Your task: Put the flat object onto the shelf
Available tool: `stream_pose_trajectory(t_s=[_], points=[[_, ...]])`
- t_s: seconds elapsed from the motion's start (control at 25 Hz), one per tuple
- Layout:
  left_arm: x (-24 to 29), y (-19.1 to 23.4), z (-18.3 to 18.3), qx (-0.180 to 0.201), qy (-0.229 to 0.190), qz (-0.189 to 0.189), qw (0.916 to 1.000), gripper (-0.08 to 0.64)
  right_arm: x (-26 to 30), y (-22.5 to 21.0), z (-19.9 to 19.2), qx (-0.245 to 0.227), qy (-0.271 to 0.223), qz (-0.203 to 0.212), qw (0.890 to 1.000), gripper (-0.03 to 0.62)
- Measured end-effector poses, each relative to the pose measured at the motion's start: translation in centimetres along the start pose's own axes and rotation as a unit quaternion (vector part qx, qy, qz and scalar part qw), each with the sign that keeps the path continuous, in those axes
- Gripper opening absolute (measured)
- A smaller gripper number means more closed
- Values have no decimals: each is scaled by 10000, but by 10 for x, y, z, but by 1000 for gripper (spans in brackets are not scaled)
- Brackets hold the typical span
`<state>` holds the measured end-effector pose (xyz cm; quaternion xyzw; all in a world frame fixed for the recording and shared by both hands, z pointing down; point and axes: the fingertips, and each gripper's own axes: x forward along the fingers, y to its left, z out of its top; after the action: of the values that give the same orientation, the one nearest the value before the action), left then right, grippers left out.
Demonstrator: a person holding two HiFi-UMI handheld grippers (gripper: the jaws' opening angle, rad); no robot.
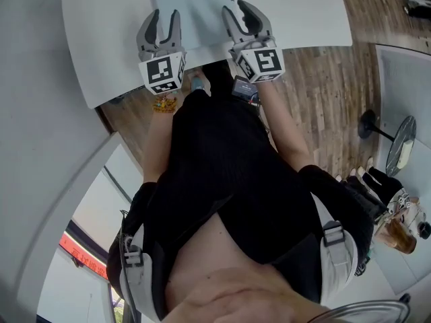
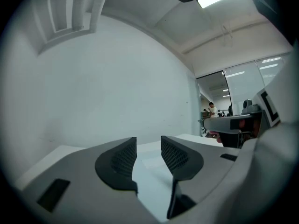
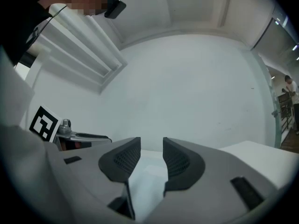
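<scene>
The flat object (image 1: 192,9) is a pale grey-blue board that lies on the white table (image 1: 108,32) in front of me. In the head view my left gripper (image 1: 161,20) hangs over the board's left part, and my right gripper (image 1: 244,13) over its right edge. Both stand open, with their jaws side by side and a clear gap between the pads. In the left gripper view the board's pale surface (image 2: 150,166) shows below the gap of the left gripper (image 2: 148,155). The right gripper view shows the same board (image 3: 145,174) under the right gripper (image 3: 152,155). Neither pad presses on it.
A plain white wall stands close behind the table in both gripper views. Wood floor (image 1: 316,93) lies to my right, with a black round stand (image 1: 369,122) and a white counter (image 1: 404,247) holding small items. My own body in black fills the lower head view.
</scene>
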<state>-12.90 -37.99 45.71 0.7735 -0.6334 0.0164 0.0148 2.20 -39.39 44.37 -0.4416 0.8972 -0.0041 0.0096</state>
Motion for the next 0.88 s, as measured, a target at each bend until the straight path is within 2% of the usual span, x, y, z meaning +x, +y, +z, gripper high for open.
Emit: stream_pose_trajectory(t_s=[0.16, 0.28, 0.56, 0.88], points=[[-4, -11, 16, 175, -198, -22, 9996, 127, -2, 10, 19, -119, -313, -154, 9993, 133], [-8, -17, 24, 291, -355, -49, 9989, 69, -4, 19, 25, -264, -428, -257, 9984, 110], [-13, -25, 25, 401, -440, 5, 9982, 23, -6, 40, 26, -444, -538, -439, 9966, 89], [-24, -21, 21, 488, -441, 186, 9977, 18, -3, 66, 15, -114, -563, -577, 9967, 66]])
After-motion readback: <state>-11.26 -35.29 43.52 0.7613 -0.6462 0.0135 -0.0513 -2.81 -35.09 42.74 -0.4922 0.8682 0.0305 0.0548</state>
